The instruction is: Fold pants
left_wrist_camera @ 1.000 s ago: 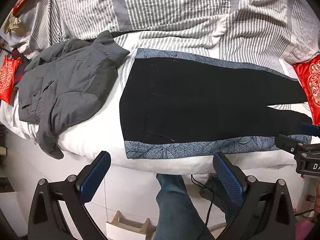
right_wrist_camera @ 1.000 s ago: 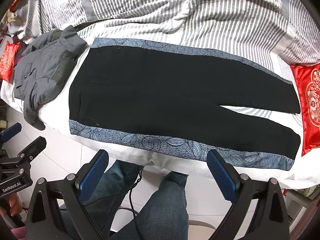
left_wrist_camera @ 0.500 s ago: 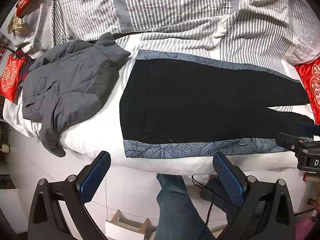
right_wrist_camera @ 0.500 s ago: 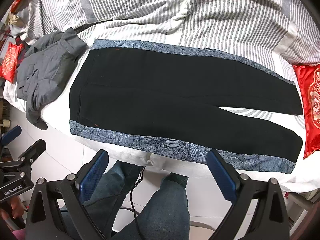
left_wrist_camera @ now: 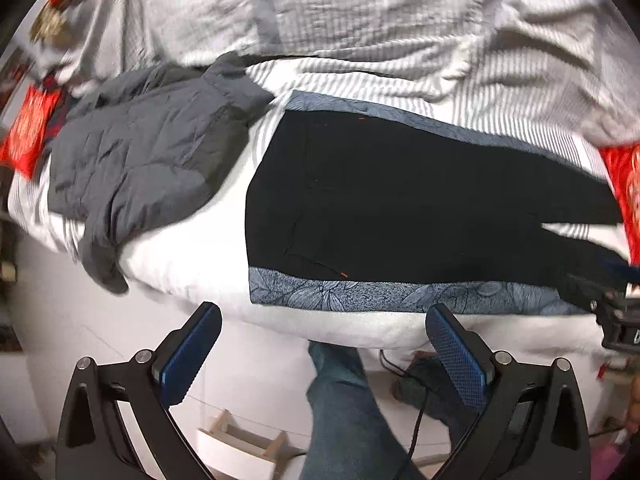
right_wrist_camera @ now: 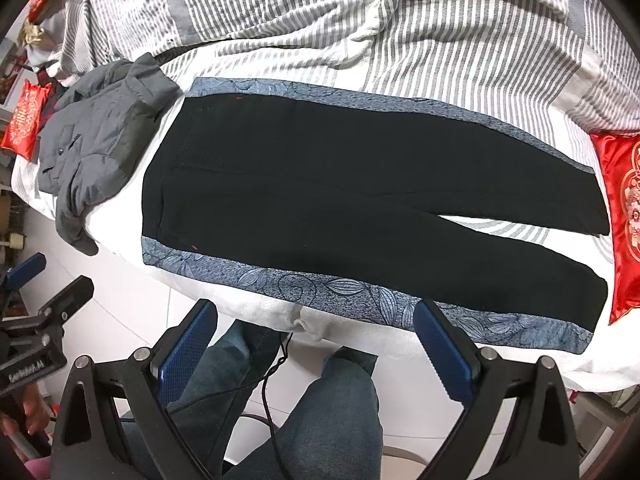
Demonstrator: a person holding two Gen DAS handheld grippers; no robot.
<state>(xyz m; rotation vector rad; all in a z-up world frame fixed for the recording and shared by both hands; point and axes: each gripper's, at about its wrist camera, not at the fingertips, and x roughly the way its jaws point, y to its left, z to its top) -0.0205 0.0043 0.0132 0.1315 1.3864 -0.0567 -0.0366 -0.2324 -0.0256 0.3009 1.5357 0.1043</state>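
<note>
Black pants (left_wrist_camera: 400,208) (right_wrist_camera: 340,200) with blue-grey patterned side stripes lie flat on the bed, waist to the left, both legs spread toward the right. My left gripper (left_wrist_camera: 324,320) is open and empty, in front of the bed's near edge by the waist end. My right gripper (right_wrist_camera: 316,316) is open and empty, below the near leg's patterned stripe. Each gripper shows at the edge of the other's view: the left (right_wrist_camera: 40,300), the right (left_wrist_camera: 600,300).
A grey quilted jacket (left_wrist_camera: 136,168) (right_wrist_camera: 100,152) lies left of the waist. Red cushions sit at the far left (right_wrist_camera: 26,120) and right (right_wrist_camera: 624,216). A striped duvet (right_wrist_camera: 360,20) covers the back. The person's jeans-clad legs (right_wrist_camera: 320,412) and a cable (right_wrist_camera: 276,360) are below.
Both grippers have come slightly closer to the bed. The left view is blurred by motion. The pants have not moved.
</note>
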